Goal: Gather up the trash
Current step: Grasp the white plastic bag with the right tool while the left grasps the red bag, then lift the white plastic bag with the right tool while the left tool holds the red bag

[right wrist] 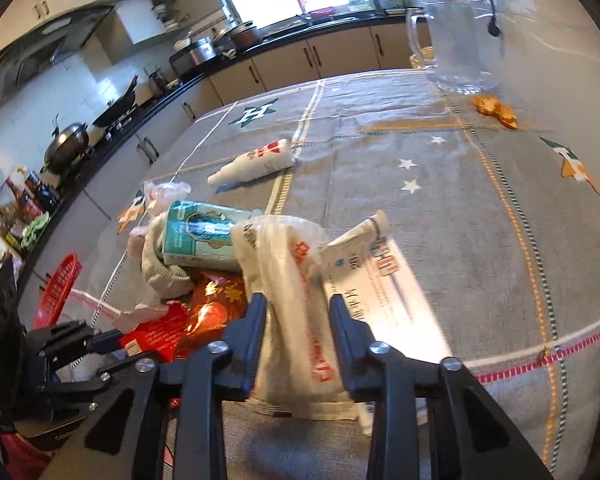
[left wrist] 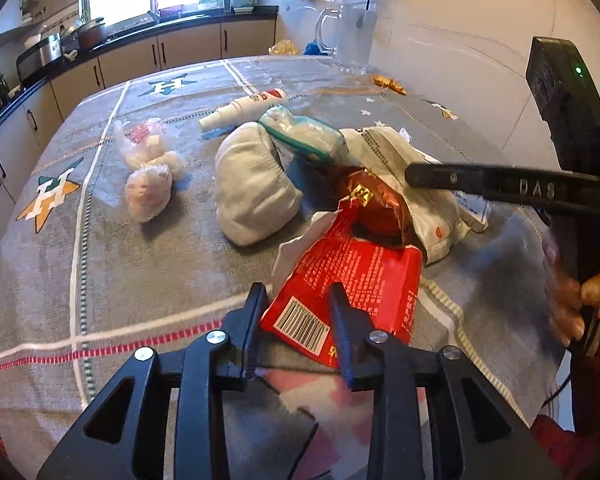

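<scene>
From the left wrist, the left tongs (left wrist: pixel 298 300) straddle the near end of a red snack wrapper (left wrist: pixel 352 280) lying on the bench (left wrist: pixel 100 264); its long axis runs away from the camera, torn mouth at the far end. Whether the pads press it, I cannot tell. A grey sock (left wrist: pixel 252 188) lies just beyond.

From the right wrist, the right tongs (right wrist: pixel 298 308) are closed on a white plastic bag (right wrist: pixel 296 300), which stretches lengthwise away from the camera. A teal carton (right wrist: pixel 200 240) lies on its side, poking into the sock. A glass jug (right wrist: pixel 456 48) stands upright at the far edge; I cannot tell its contents.
</scene>
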Available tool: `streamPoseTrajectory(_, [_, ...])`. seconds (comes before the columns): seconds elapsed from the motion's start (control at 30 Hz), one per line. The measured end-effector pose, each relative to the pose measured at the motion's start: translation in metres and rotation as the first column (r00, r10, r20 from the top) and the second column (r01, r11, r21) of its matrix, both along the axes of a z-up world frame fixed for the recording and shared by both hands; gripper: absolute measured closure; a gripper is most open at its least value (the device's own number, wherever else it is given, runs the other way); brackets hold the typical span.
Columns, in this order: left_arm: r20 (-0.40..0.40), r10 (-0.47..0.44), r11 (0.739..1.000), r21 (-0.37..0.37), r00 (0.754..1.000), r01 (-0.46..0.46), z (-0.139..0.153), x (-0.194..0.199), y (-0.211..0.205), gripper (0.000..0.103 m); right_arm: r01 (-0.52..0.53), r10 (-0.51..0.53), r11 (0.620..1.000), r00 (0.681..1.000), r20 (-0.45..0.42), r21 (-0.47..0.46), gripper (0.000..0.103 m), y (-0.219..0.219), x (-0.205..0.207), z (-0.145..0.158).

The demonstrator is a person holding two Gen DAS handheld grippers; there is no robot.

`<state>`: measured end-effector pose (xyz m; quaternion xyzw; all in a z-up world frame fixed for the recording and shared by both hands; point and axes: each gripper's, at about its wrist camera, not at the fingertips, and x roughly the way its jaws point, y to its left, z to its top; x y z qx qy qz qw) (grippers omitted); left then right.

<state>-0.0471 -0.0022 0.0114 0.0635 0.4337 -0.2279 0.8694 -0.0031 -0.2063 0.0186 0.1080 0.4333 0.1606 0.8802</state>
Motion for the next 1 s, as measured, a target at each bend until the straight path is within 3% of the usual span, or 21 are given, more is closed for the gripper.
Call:
streamPoseTrajectory(0.13, [0.004, 0.02, 1.0, -0.019, 1.0, -0.02, 0.003, 0.002, 0.0, 0.078, -0.006, 0.009, 0.996, 1.0, 0.023, -0.09, 0.082, 0.008, -0.001, -0.002])
streamPoseTrajectory(0.3, [0.066, 0.028, 0.999, -0.022, 0.997, -0.027, 0.014, -0.01, 0.001, 0.093, 0.016, -0.013, 0.999, 0.999, 0.048, -0.048, 0.086, -0.001, -0.012, 0.005])
streamPoseTrajectory(0.53, [0.12, 0.034, 0.999, -0.032, 0.992, -0.03, 0.033, -0.033, 0.006, 0.097, 0.027, -0.026, 1.0, 0.995, 0.101, -0.011, 0.086, -0.005, -0.033, 0.025])
streamPoseTrajectory(1.0, [0.169, 0.152, 0.987, -0.077, 0.974, -0.14, 0.055, -0.05, 0.054, 0.098, -0.025, 0.019, 0.999, 0.99, 0.14, 0.043, 0.086, 0.014, -0.051, 0.043])
